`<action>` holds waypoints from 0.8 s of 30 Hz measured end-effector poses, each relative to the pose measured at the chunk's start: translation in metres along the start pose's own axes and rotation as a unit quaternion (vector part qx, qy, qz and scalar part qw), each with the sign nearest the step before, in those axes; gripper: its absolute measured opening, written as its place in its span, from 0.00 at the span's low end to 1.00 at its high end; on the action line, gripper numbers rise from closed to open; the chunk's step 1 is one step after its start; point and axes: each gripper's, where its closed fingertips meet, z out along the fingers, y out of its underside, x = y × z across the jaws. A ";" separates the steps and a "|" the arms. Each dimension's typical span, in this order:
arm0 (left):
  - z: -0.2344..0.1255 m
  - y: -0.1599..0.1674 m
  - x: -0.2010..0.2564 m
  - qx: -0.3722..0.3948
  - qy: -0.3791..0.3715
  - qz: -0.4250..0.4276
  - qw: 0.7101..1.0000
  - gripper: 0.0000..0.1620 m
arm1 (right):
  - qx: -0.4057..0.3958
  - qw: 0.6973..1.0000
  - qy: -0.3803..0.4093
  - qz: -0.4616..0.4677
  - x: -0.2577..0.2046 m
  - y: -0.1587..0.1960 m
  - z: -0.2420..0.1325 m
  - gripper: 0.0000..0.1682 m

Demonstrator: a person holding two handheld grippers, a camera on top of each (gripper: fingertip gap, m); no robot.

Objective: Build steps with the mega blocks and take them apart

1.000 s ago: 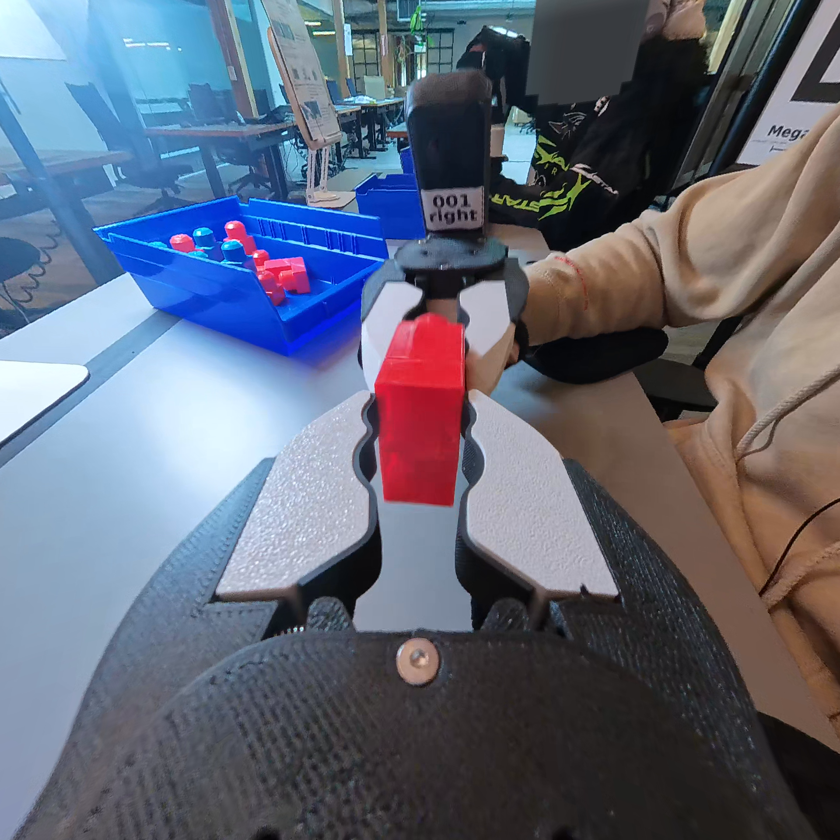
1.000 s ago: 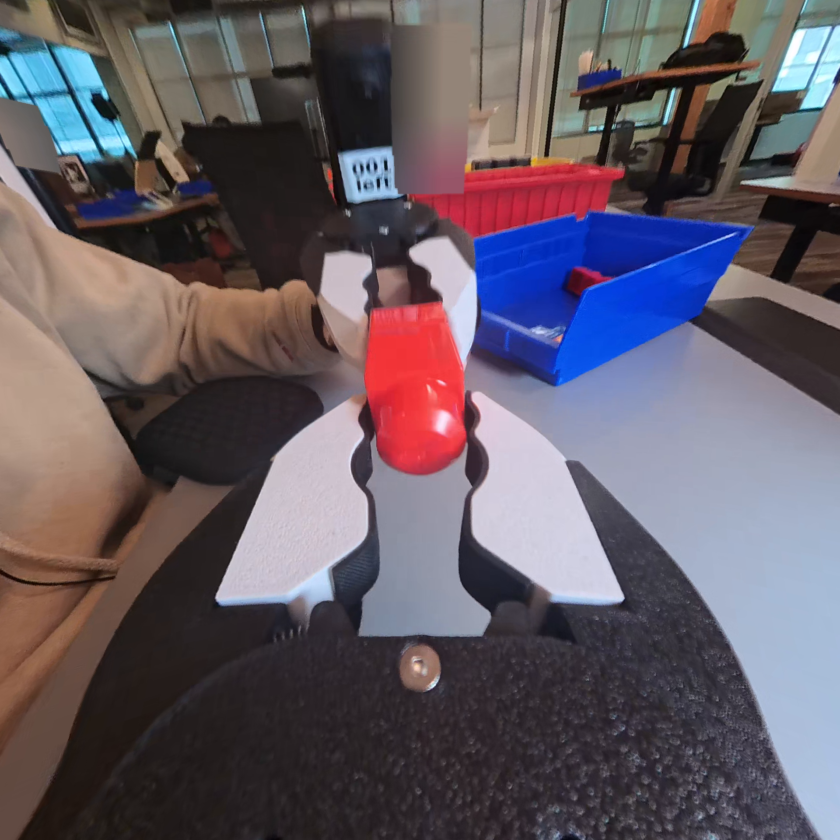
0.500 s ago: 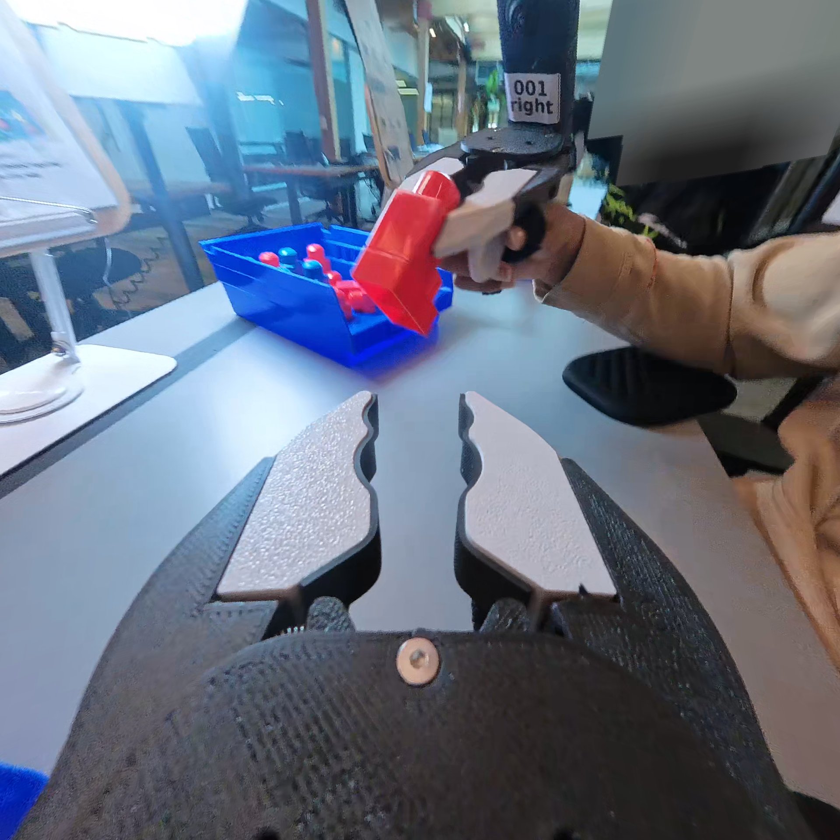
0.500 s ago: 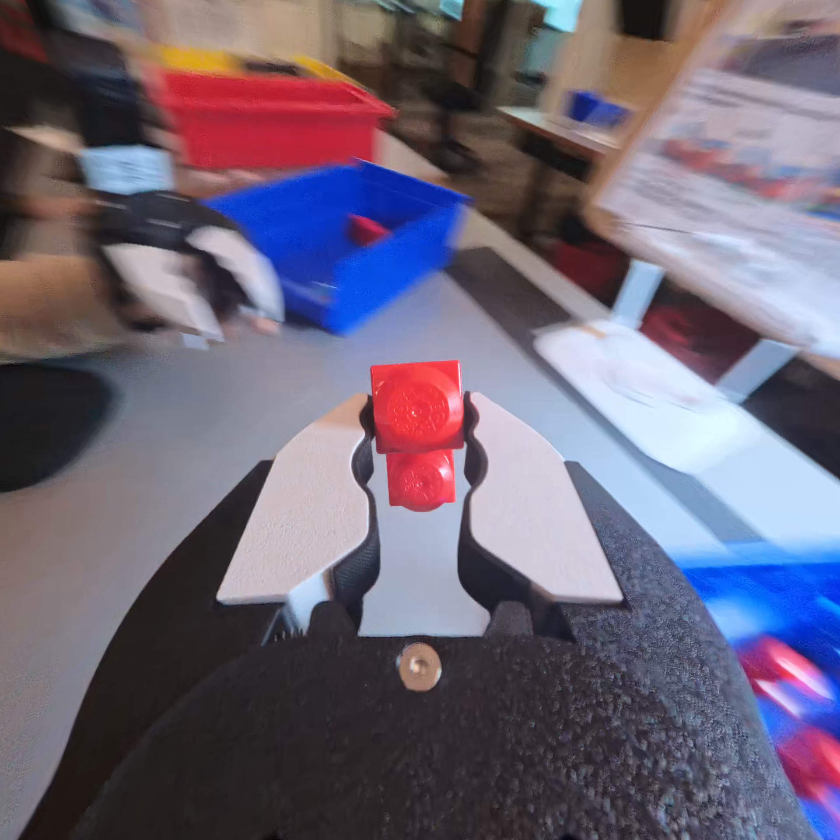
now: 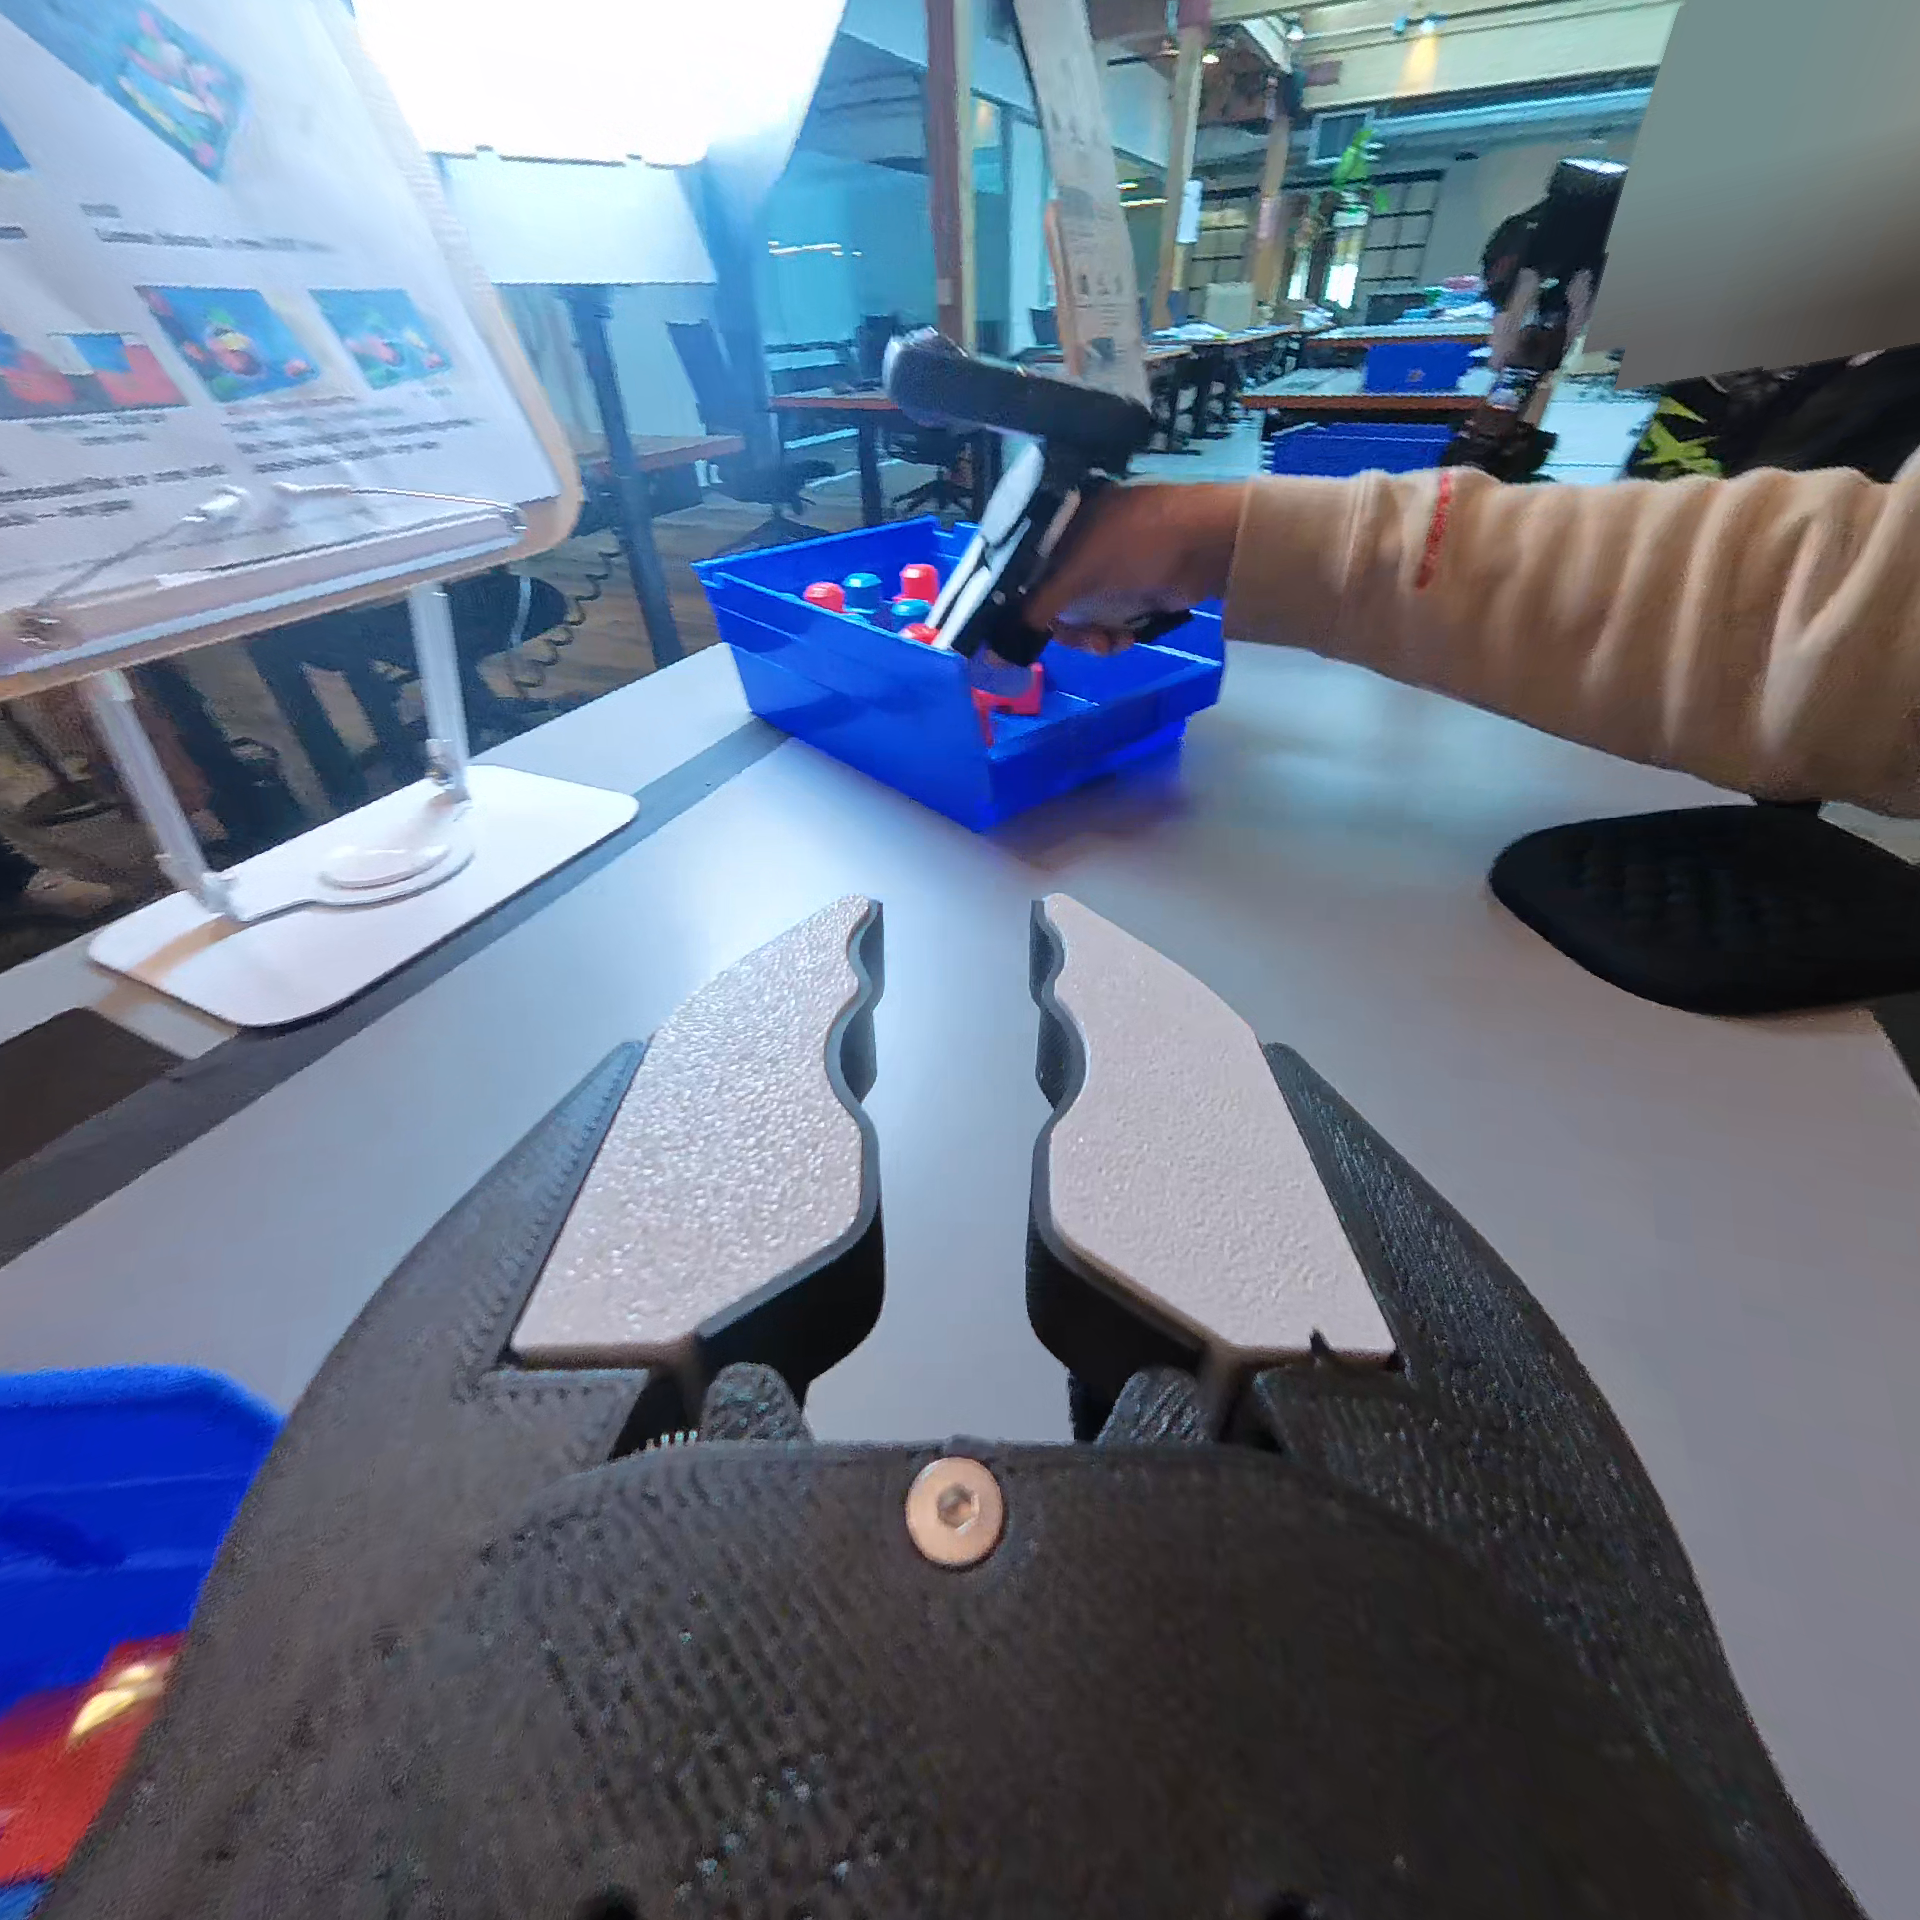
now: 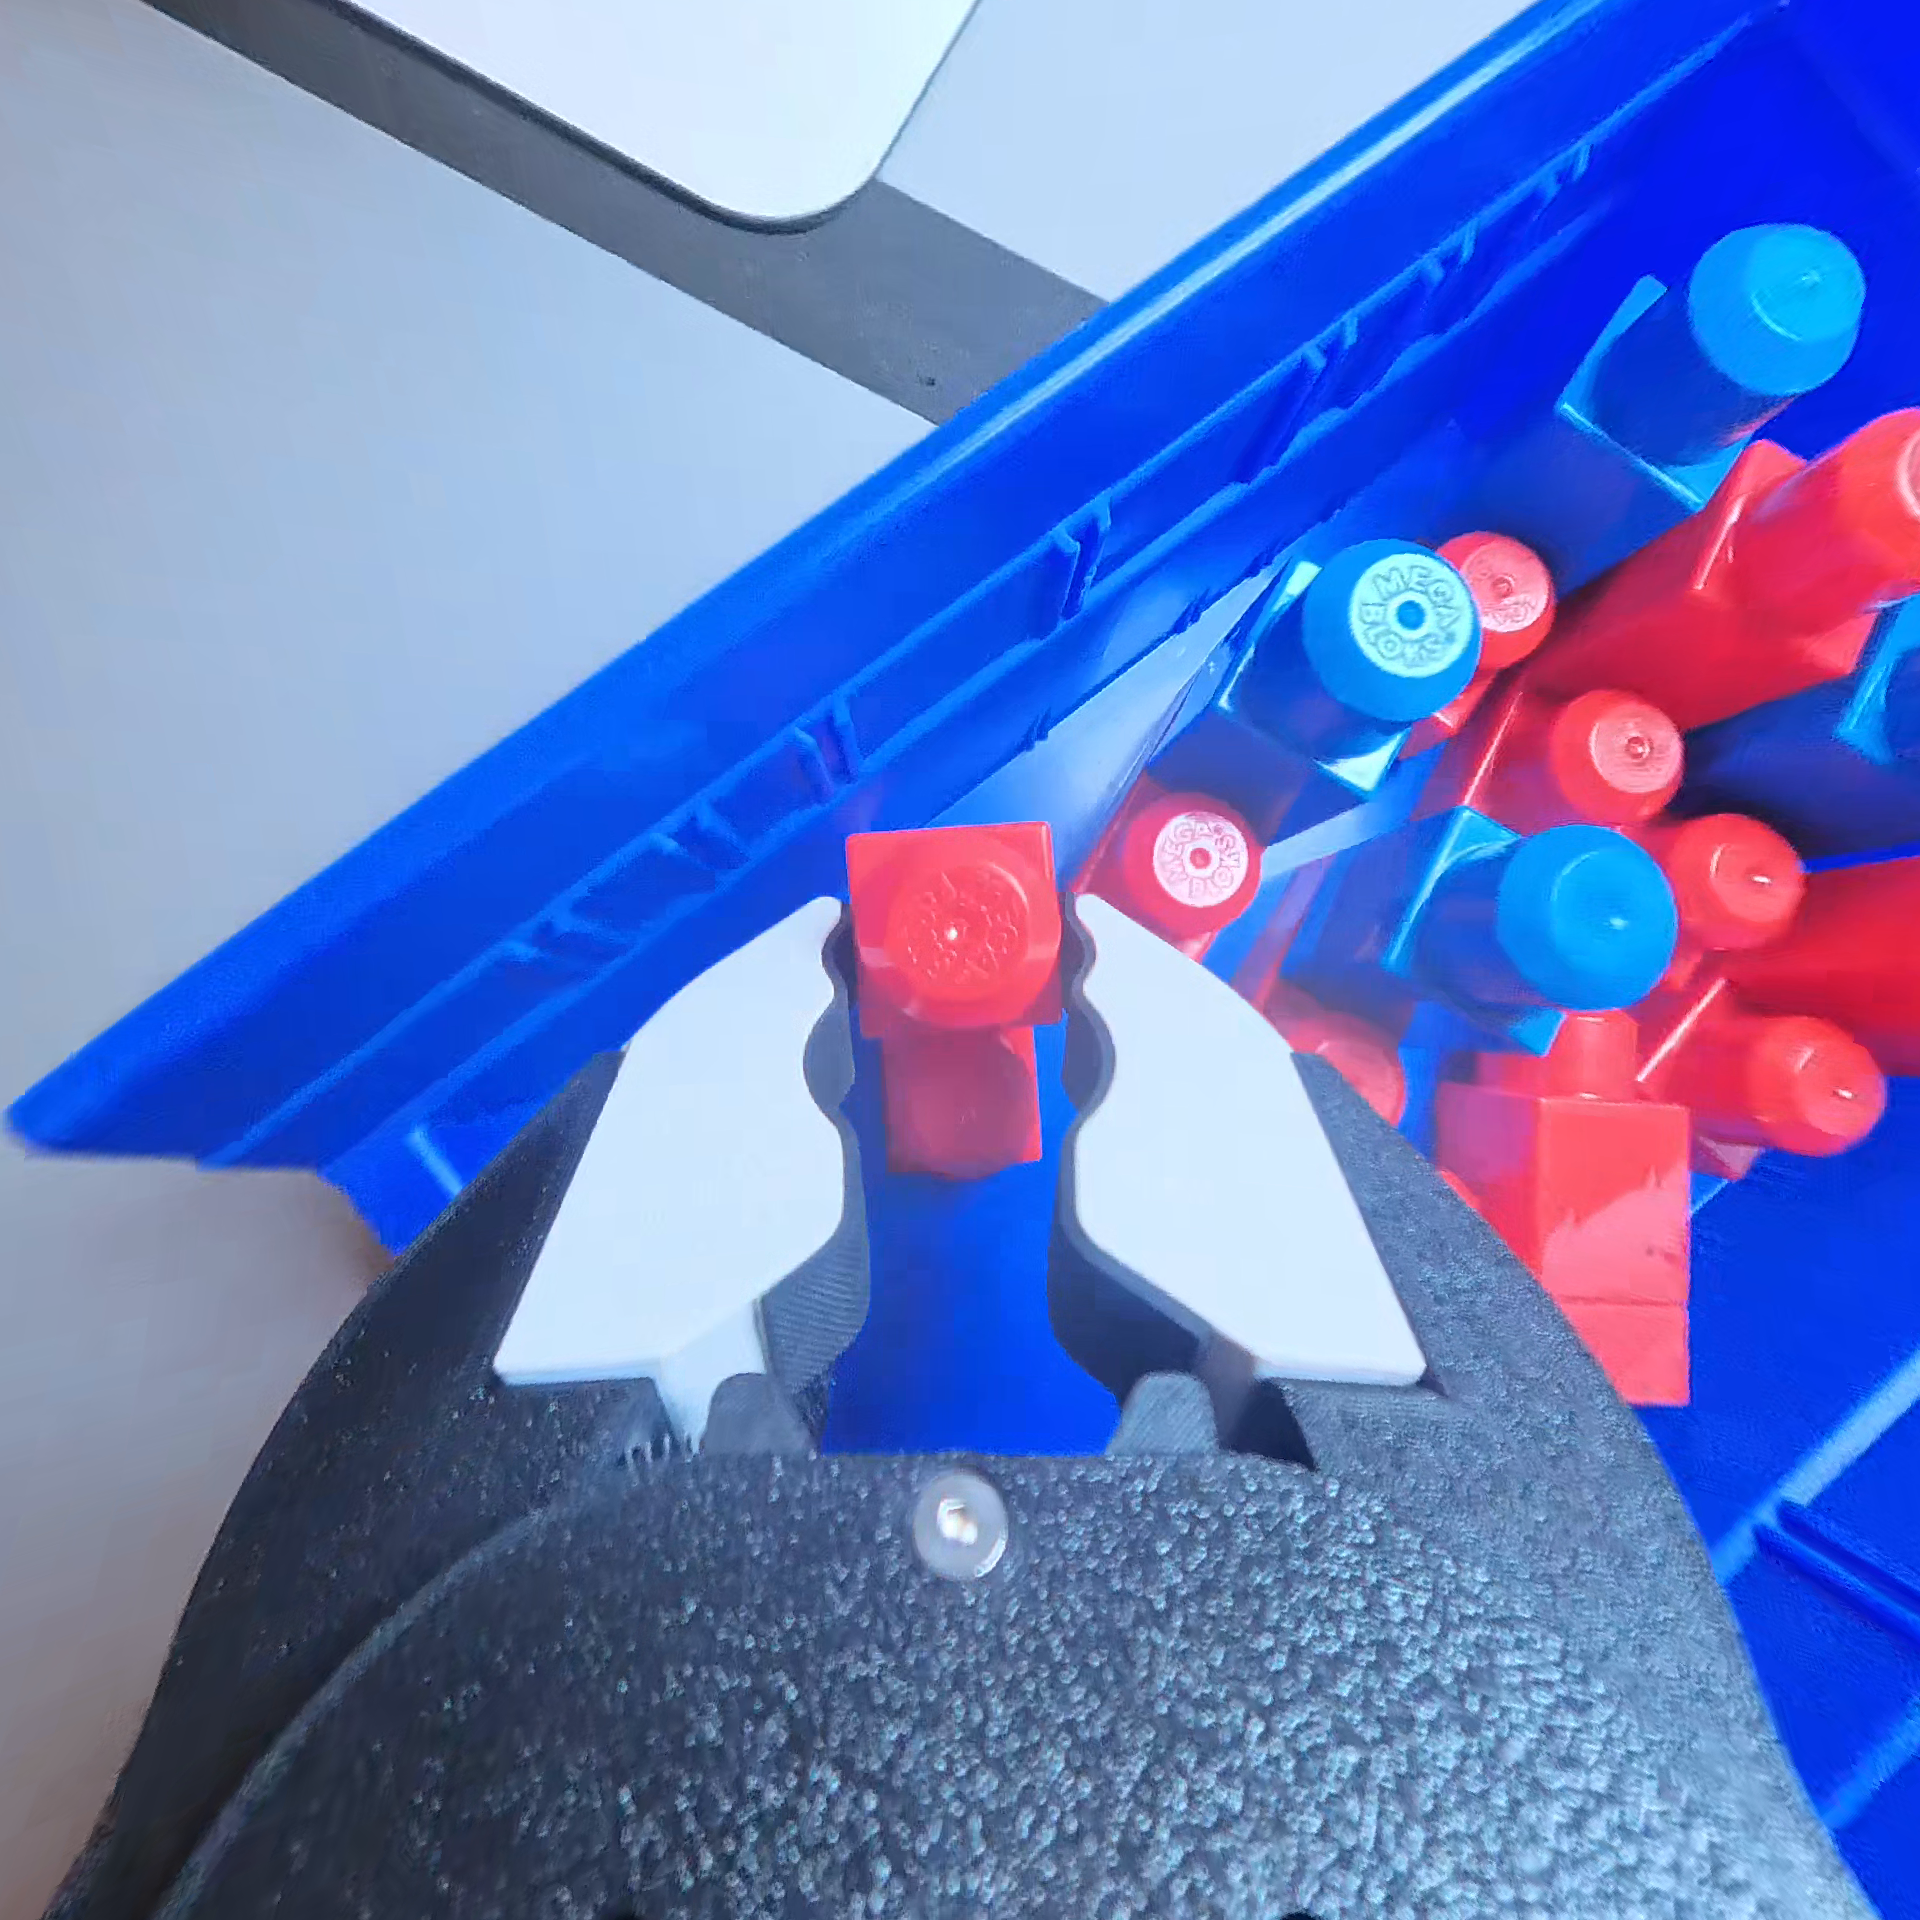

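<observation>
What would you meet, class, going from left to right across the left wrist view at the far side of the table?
Sign stand → blue bin → right gripper → beige sleeve.

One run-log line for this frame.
phase: teardown | right gripper: shut on red block, inside blue bin | left gripper: open, empty, above table

Embossed brand lettering on block studs [image 6: 1408,644] in the blue bin [image 6: 935,623], blurred printed text on a stand-mounted instruction sheet [image 5: 239,343]
</observation>
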 end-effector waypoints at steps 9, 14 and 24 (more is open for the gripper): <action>-0.081 -0.026 -0.146 -0.110 -0.237 0.009 0.965 0.24 | 0.161 0.985 0.048 -0.026 -0.002 -0.035 -0.038 0.31; -0.129 0.026 -0.236 -0.285 -0.308 -0.084 0.904 0.32 | 0.258 0.964 -0.016 -0.060 -0.072 -0.030 -0.102 0.31; -0.111 0.120 -0.305 -0.399 -0.312 -0.236 0.830 0.31 | 0.286 0.942 -0.127 -0.123 -0.192 0.029 -0.128 0.29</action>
